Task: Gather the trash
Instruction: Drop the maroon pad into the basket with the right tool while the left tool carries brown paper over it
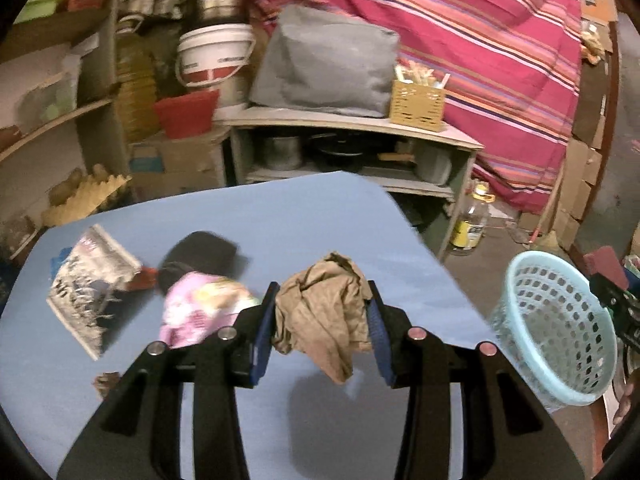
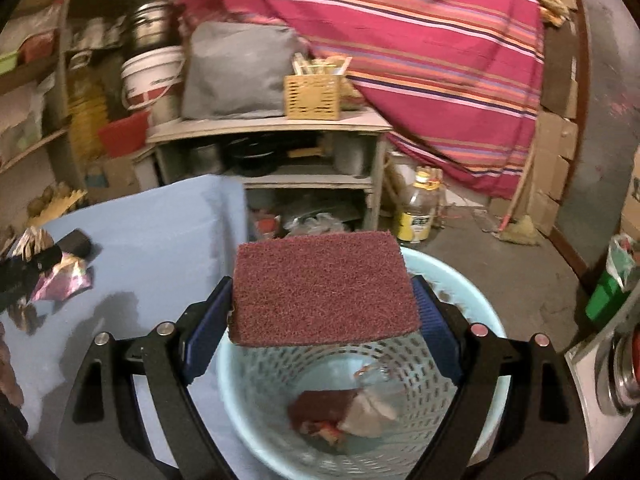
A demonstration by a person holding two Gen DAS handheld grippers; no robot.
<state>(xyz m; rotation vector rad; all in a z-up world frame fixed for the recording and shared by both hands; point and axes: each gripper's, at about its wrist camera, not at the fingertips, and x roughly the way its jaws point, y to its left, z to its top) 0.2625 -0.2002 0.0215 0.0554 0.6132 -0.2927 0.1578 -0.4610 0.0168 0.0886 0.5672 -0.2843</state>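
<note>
My left gripper is shut on a crumpled brown cloth and holds it above the blue table. My right gripper is shut on a maroon scouring pad and holds it flat over the light blue perforated basket. The basket holds a maroon scrap and crumpled paper. In the left wrist view the basket stands off the table's right edge. On the table lie a pink wrapper, a black object and a printed paper.
A low shelf unit with a grey bag and a yellow box stands behind the table. A striped red cloth hangs at the right. A bottle stands on the floor. White buckets stack at the left.
</note>
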